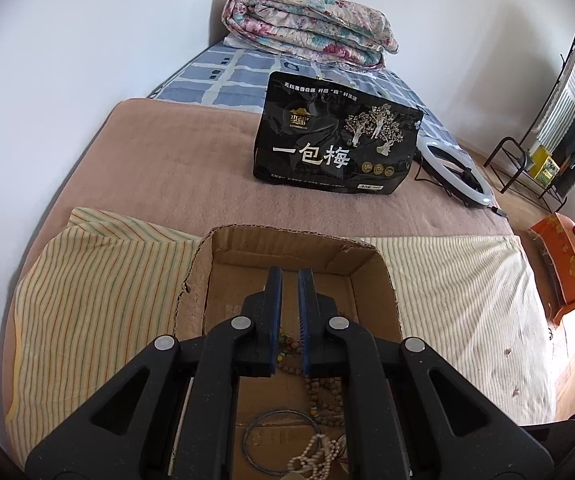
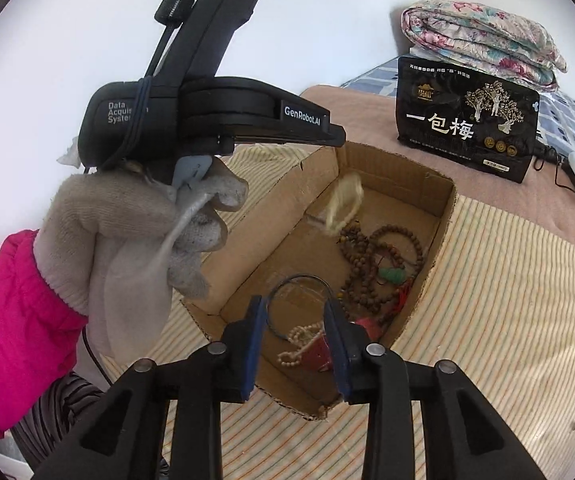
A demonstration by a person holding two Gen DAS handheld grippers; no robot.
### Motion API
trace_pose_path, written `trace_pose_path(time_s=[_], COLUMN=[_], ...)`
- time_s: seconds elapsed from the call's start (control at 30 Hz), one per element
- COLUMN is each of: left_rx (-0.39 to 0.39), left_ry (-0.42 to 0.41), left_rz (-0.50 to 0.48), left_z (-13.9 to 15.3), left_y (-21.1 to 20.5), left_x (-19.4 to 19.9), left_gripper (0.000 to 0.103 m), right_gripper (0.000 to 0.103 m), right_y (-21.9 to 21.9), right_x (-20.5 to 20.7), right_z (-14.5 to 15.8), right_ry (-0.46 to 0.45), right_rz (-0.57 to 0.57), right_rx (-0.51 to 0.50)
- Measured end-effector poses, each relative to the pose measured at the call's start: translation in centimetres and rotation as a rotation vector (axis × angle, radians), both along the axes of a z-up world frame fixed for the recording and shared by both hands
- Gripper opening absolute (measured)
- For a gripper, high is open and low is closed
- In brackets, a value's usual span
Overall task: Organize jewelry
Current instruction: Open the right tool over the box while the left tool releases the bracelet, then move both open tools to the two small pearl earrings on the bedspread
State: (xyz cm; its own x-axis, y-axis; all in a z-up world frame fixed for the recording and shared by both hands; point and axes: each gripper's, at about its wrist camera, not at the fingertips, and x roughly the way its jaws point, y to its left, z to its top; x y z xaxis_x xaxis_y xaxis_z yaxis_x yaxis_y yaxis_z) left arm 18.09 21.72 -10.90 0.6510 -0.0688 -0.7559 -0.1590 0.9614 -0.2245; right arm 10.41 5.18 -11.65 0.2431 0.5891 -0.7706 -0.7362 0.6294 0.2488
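Cardboard, torn at the rim, forms the open box (image 2: 387, 176) that sits on a striped cloth (image 2: 507, 300) across a brown bed (image 1: 167, 168), with a black snack bag (image 1: 335, 136) standing well behind it and a folded floral quilt (image 1: 307, 28) at the far end. Only the left wrist view takes in the ring light (image 1: 453, 170) beside the bag and a wire rack (image 1: 539, 144) on the floor. Only the right wrist view shows a gloved hand (image 2: 135, 248) in a pink sleeve (image 2: 11, 320) holding the left gripper (image 2: 337, 136) over the box, and a pale blurred ring (image 2: 345, 204) caught in mid-air inside it. Jewelry lies on the box floor: brown bead strands (image 2: 379, 264) with a green pendant, a thin dark bangle (image 2: 299, 304), white beads (image 2: 299, 344) nearest the camera. Left gripper's jaws (image 1: 290, 280) are closed and empty. Right gripper (image 2: 297, 320) stands partly open above the bangle, gripping nothing.
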Motion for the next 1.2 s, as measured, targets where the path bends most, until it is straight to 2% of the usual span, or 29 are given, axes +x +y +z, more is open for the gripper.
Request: trace_pose_path(time_s=[0.33,0.5,0.53,0.57,0.63,0.77,0.97,1.13,1.2], left_rx=[0.030,0.051,0.052,0.051,0.047,0.060,0.073,0.072,0.065], left_ry=[-0.023,-0.041,-0.043,-0.047,-0.057,-0.053,-0.059,-0.073,-0.074], left_rz=[-0.016,-0.024,-0.029,-0.034,-0.042,-0.057,-0.133,-0.205,-0.236], left_z=[1.1,1.8,1.9,2.0,2.3,2.7,2.9,3.1,3.0], left_y=[-1.3,-2.7,-3.1,-3.5,-4.4,-6.3,-9.9,-12.9,-14.3], left_x=[-0.4,-0.5,-0.5,-0.4,-0.3,-0.1,0.0,-0.2,-0.2], left_gripper=[0.006,0.006,0.012,0.023,0.035,0.038,0.039,0.039,0.039], right_gripper=[0.035,0.051,0.051,0.051,0.052,0.063,0.076,0.079,0.083], right_y=[-2.2,-4.2,-4.7,-5.2,-6.2,-8.3,-12.5,-16.3,-18.1], right_x=[-0.4,-0.6,-0.6,-0.6,-0.6,-0.9,-1.4,-1.9,-2.2], right_z=[0.7,1.4,1.4,1.6,1.9,2.5,3.1,3.3,3.3], right_ry=[-0.035,-0.070,-0.073,-0.078,-0.086,-0.107,-0.149,-0.180,-0.176], right_rz=[-0.045,-0.097,-0.105,-0.117,-0.135,-0.169,-0.247,-0.320,-0.357], right_rx=[-0.010,-0.012,-0.013,-0.016,-0.016,-0.012,-0.021,-0.050,-0.055])
